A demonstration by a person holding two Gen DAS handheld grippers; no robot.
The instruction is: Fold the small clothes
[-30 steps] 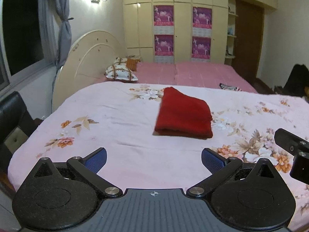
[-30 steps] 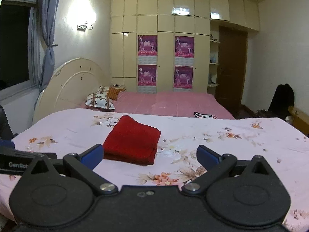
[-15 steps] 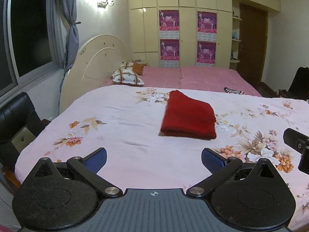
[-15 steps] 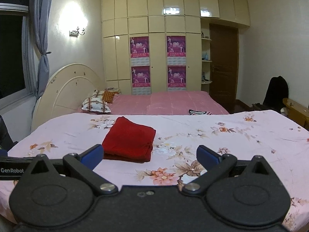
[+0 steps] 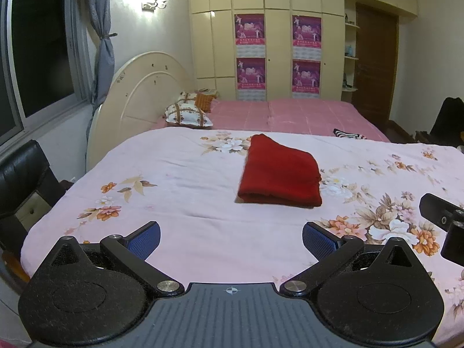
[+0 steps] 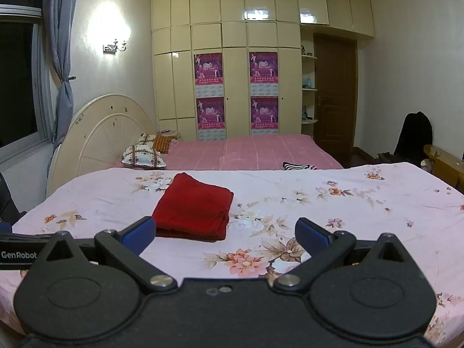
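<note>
Red knit garment sits folded into a thick rectangle on the floral bedsheet, roughly mid-bed, well ahead of both grippers. Looks like a small sweater or similar, can't tell exactly w/ it folded up.

Left gripper has its fingers spread wide apart w/ nothing between them, same for the right gripper. Both hang over the near edge of the bed, not touching the cloth.

Handling guess: soft, light, floppy, prob a bit fuzzy so not slippery. Several layers stacked, so a pinch at one corner would likely peel just the top layer and undo the fold. IMO better to grab the near folded edge where it's thickest, both grippers at opposite ends, and clamp thru all layers. Nothing fragile here, worst case is it sags in the middle.
</note>
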